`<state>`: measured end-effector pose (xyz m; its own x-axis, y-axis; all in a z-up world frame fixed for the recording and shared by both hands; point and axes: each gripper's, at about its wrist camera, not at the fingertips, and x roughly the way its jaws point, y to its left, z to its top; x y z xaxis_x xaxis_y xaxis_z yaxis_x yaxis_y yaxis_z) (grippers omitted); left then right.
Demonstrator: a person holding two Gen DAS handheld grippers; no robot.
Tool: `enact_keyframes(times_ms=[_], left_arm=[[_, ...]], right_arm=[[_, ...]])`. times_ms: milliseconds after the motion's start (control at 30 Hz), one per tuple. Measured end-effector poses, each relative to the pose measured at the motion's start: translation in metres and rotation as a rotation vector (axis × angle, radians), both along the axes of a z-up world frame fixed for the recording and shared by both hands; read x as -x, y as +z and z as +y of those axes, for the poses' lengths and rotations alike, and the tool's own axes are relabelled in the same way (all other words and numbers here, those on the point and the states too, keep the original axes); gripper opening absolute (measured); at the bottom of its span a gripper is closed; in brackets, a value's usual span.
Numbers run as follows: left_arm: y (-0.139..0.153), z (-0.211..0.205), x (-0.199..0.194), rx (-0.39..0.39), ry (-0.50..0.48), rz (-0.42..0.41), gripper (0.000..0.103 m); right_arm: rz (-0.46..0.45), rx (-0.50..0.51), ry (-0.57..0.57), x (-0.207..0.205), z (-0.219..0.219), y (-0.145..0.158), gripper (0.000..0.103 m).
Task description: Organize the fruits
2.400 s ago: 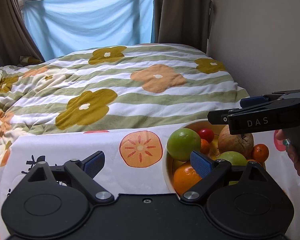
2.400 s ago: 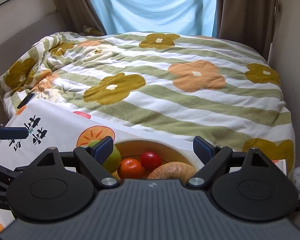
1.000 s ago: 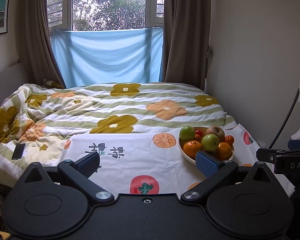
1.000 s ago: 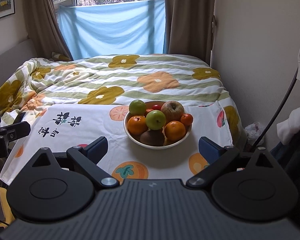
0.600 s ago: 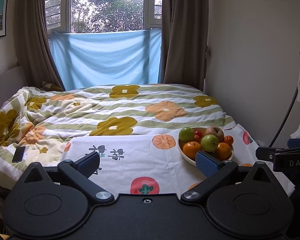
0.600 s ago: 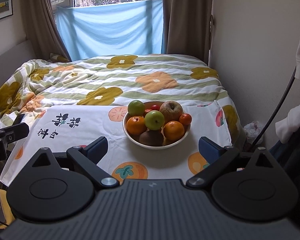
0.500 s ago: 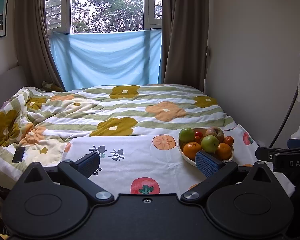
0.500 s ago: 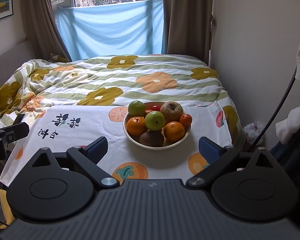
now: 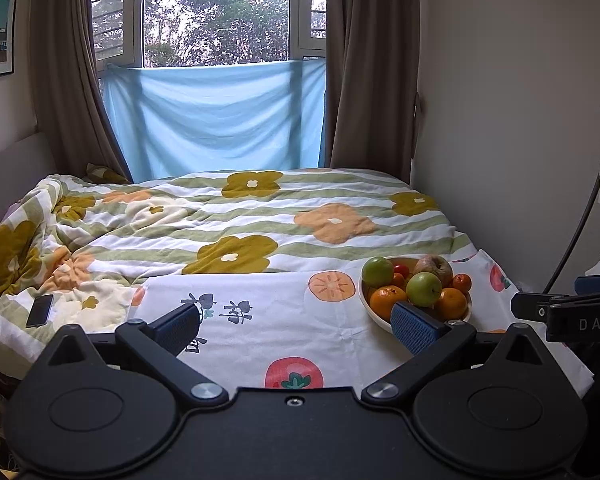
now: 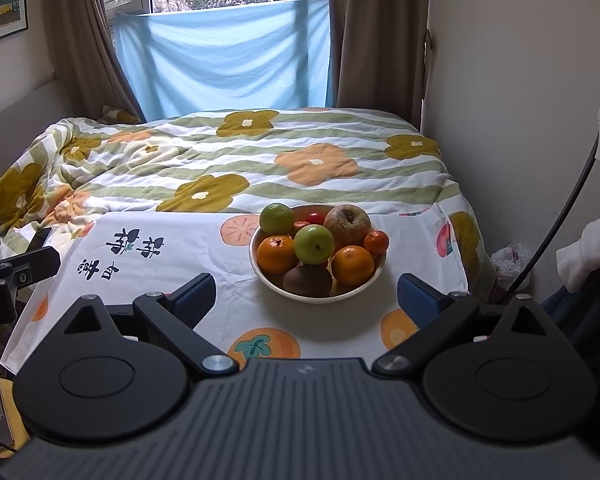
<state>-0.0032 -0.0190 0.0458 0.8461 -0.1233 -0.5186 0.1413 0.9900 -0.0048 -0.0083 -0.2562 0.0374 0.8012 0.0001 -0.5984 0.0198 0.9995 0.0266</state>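
Hovering back from the fruit, both tools stood with their jaws spread wide and nothing between them. The left tool (image 9: 296, 328) pointed over the white fruit-print cloth (image 9: 268, 312), its right-hand blue pad overlapping the near rim of the fruit bowl (image 9: 374, 316) in that view, though whether it touched could not be told. The right tool (image 10: 306, 294) faced the same bowl (image 10: 268, 280) squarely, the bowl lying between and beyond its two pads, apart from both. In the cream bowl sat a heap of fruit: a green apple (image 10: 314, 243) on top at the middle, another green apple (image 10: 276, 218) at the back left, a wrinkled brown apple (image 10: 347, 223) at the back right, an orange (image 10: 276, 254) at the left, a second orange (image 10: 352, 265) at the right, a kiwi (image 10: 307, 281) at the front, a small tangerine (image 10: 376, 242) at the right edge and a red tomato (image 10: 315, 218) at the back. The cloth lay over the foot of a bed covered by a striped flower quilt (image 10: 260, 160). A dark phone (image 9: 40, 310) rested on the quilt to the left of the cloth.
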Motion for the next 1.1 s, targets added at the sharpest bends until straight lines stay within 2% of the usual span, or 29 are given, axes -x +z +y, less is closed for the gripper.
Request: enact_keyframes(times_ms=[1100], left_arm=[[-0.0065,0.0014,-0.0067,0.005,-0.006,0.012,0.103]], right_arm=[[0.009,-0.006,0.003,-0.0041,0.0042,-0.0016,0.103]])
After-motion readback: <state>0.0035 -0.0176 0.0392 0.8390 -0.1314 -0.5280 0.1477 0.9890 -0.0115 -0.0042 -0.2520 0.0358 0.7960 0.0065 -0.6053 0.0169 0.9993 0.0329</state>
